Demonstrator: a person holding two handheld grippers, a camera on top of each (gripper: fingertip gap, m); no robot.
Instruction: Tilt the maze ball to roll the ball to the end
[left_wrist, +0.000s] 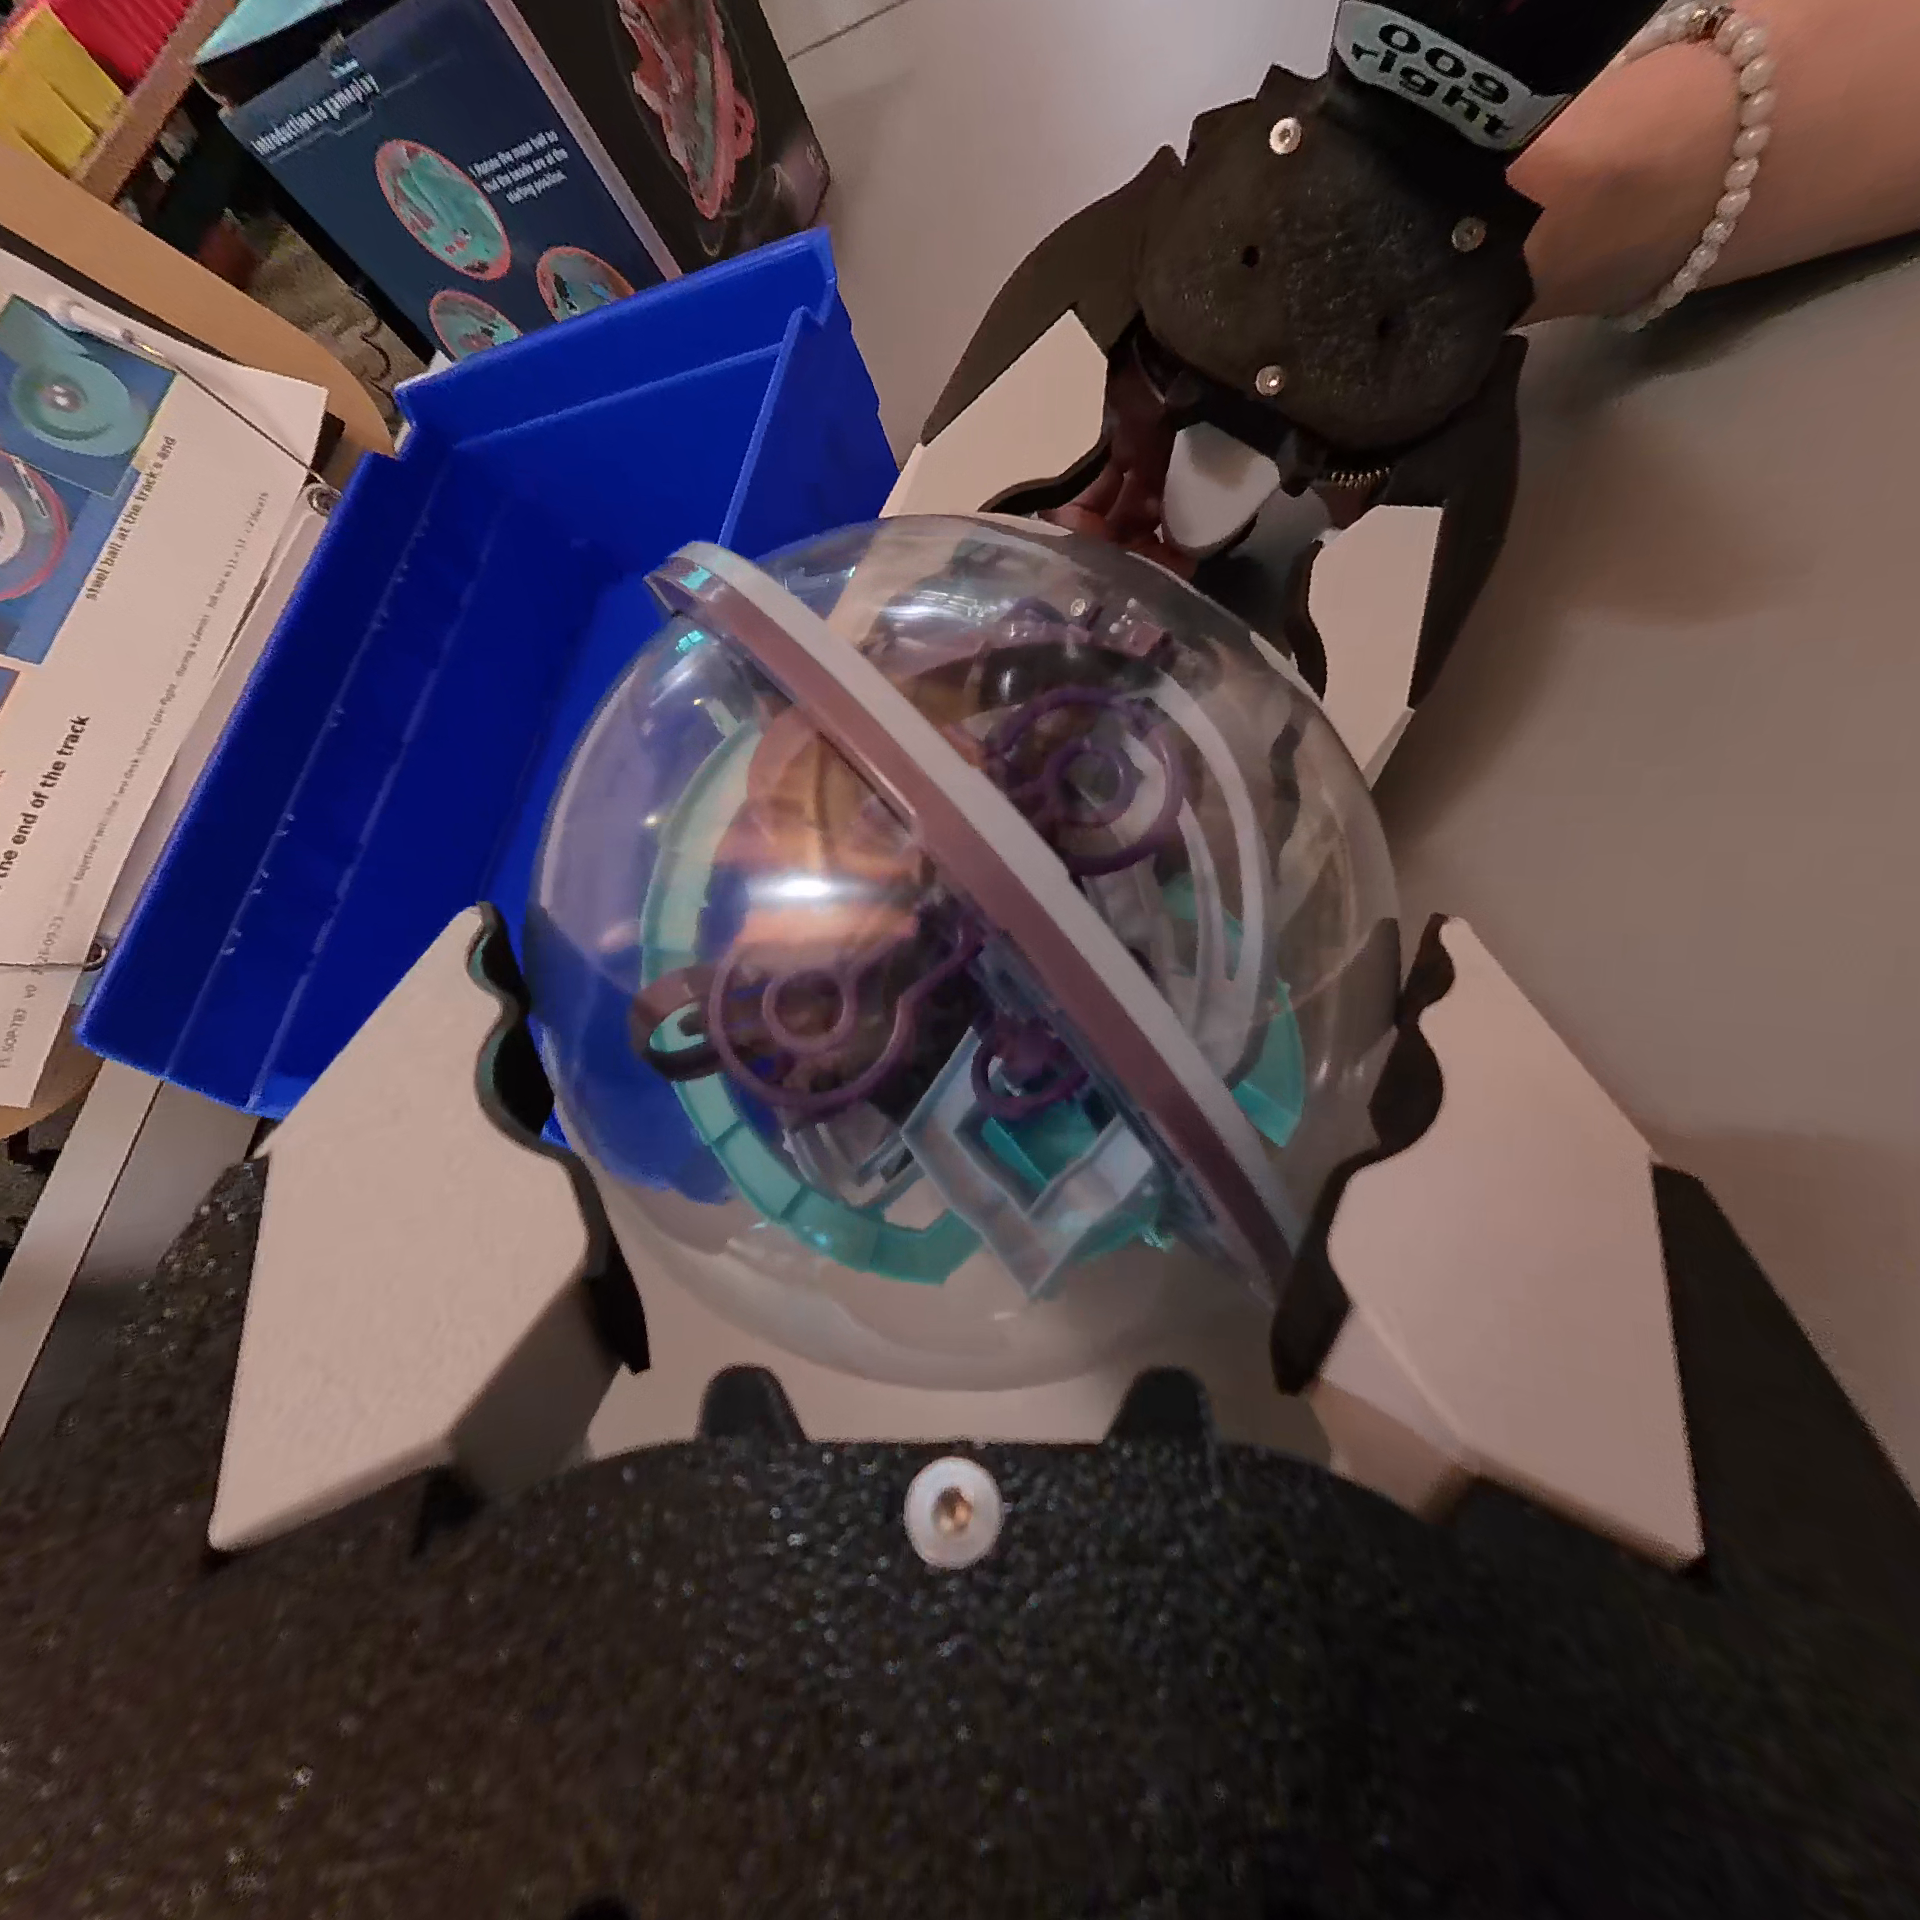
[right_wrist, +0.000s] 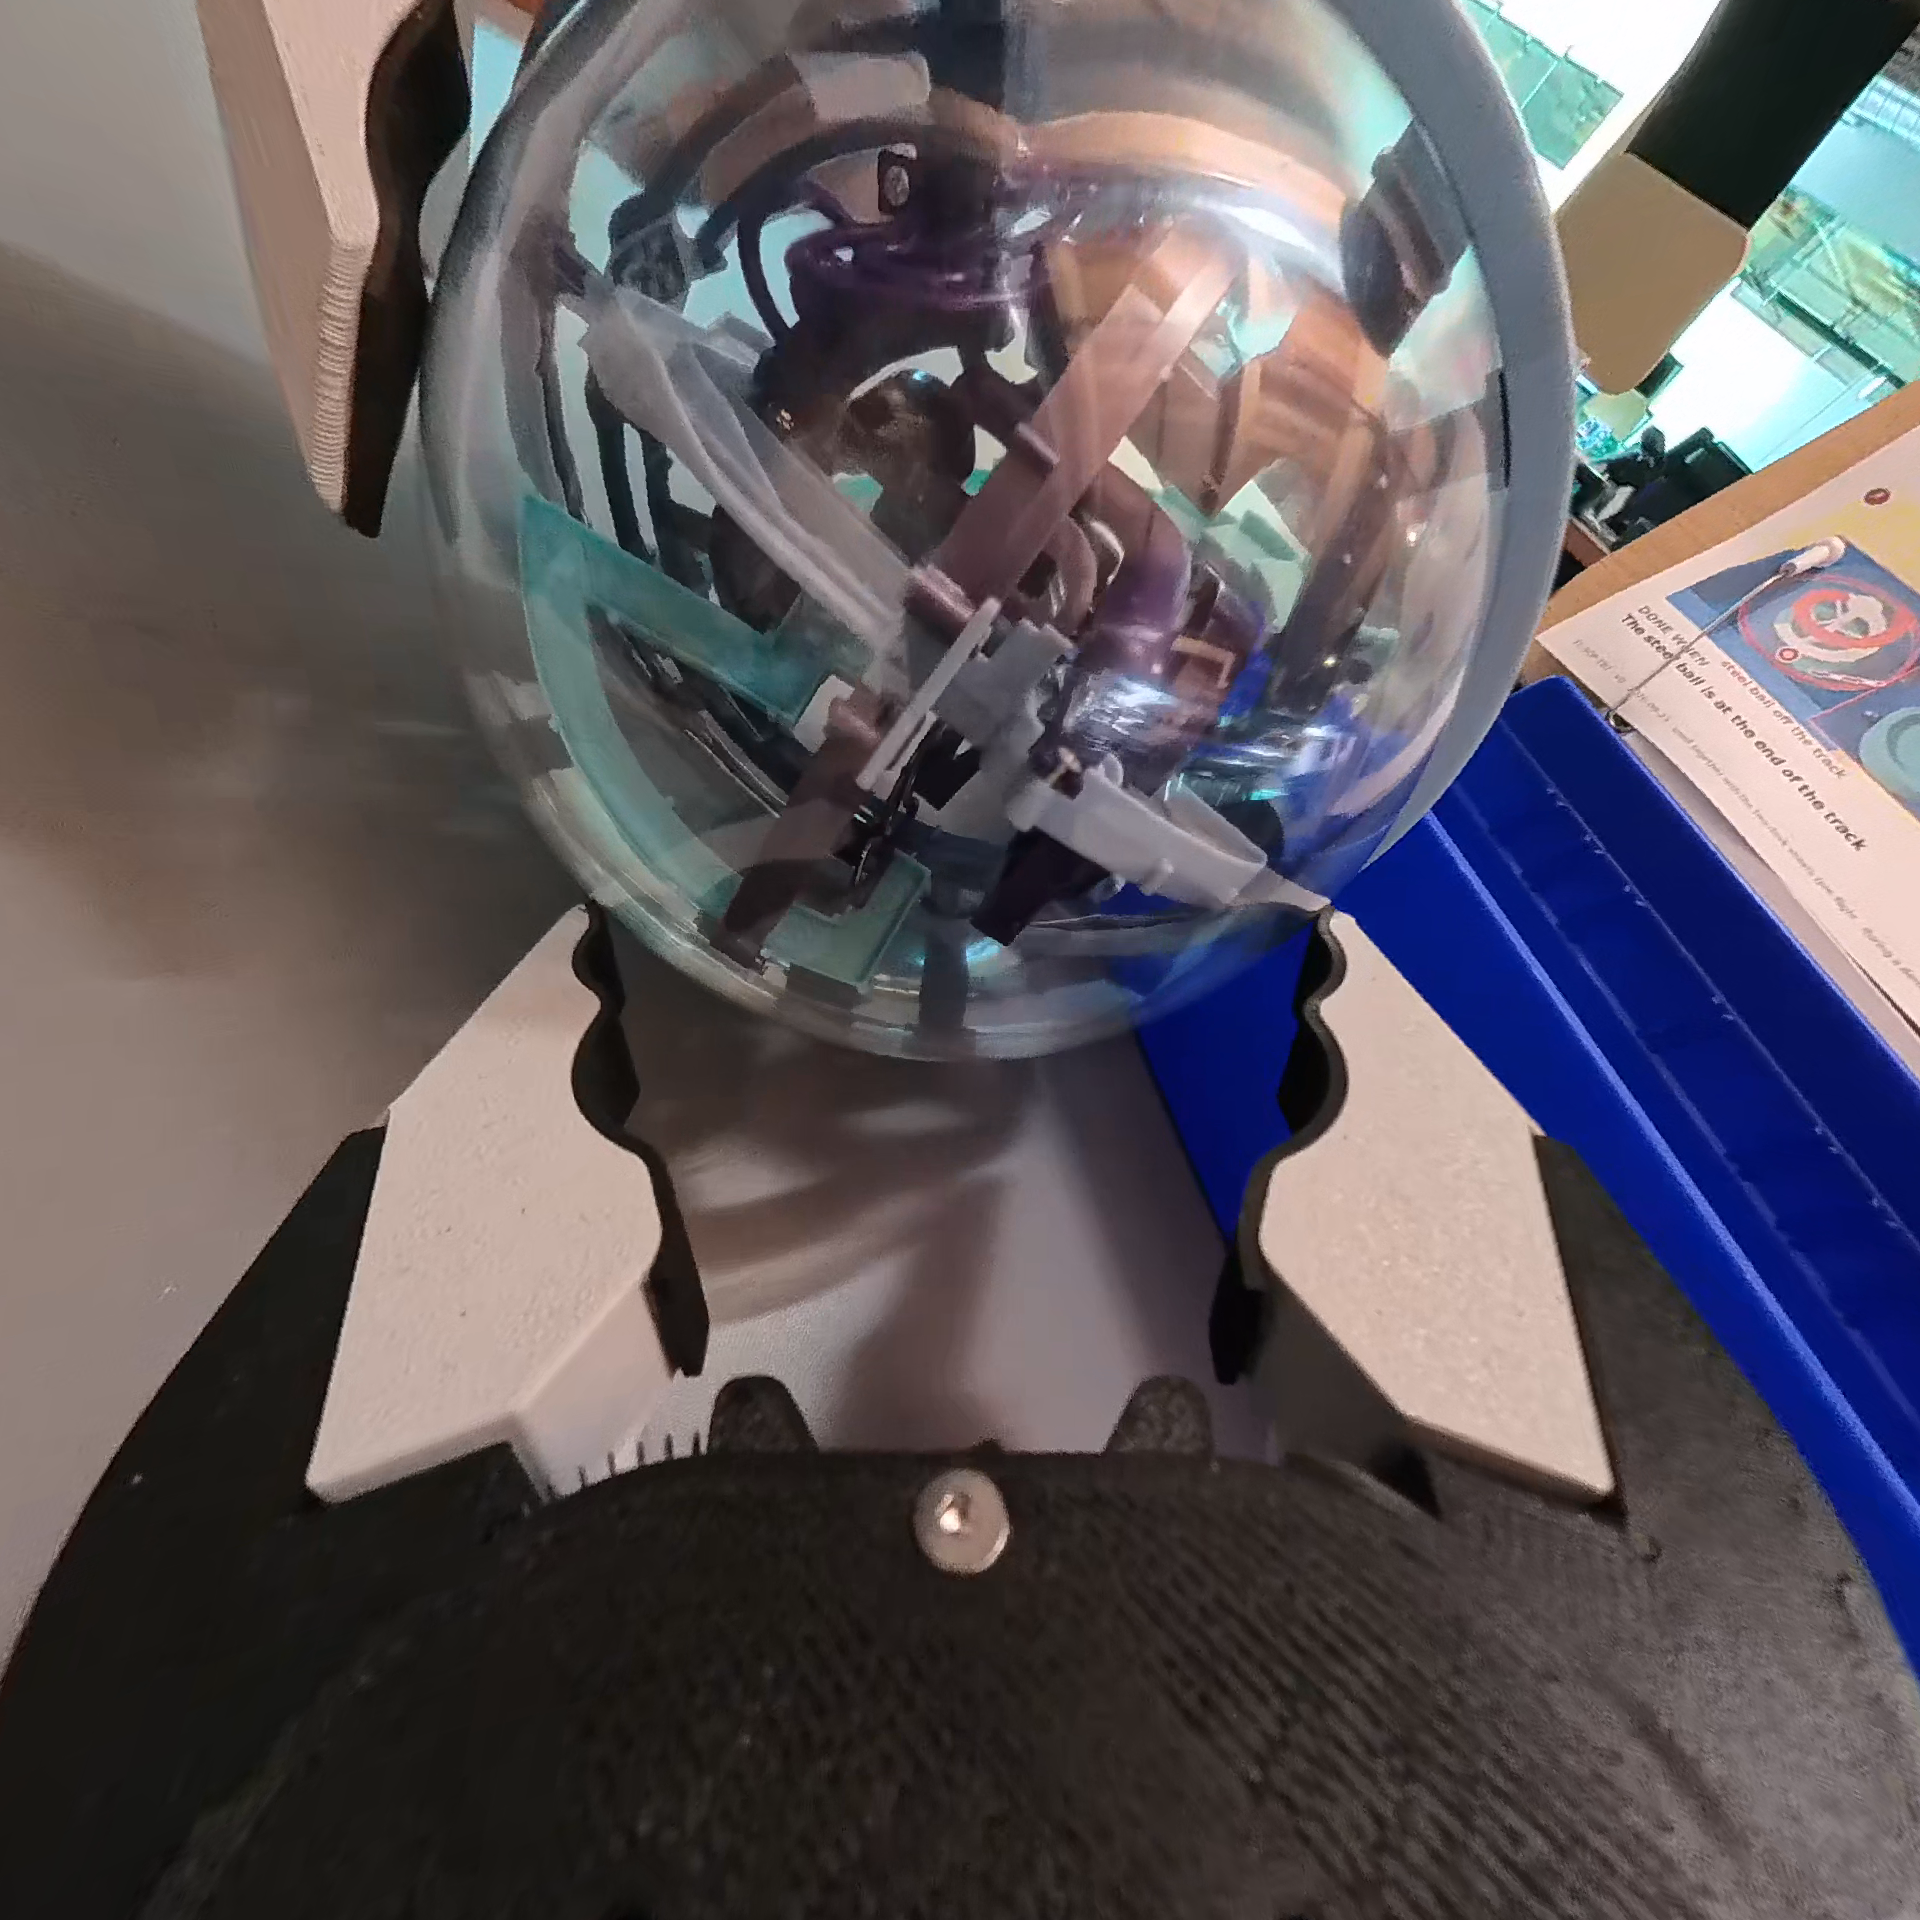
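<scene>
My left tongs (left_wrist: 956, 997) and right tongs (right_wrist: 956, 966) both clamp the clear plastic maze sphere (left_wrist: 966, 966) beside the blue plastic bin (left_wrist: 436, 707).

You work under dim, warm light; glare streaks the clear plastic maze sphere (left_wrist: 935, 935), motion blurs it, edges bend fisheye-style.

We see a blue plastic bin (left_wrist: 436, 727) on the grey table (left_wrist: 1714, 831), near its edge. Printed instruction sheets (left_wrist: 135, 644) lie just beside the bin. A dark printed box (left_wrist: 499, 177) stands behind it.
</scene>
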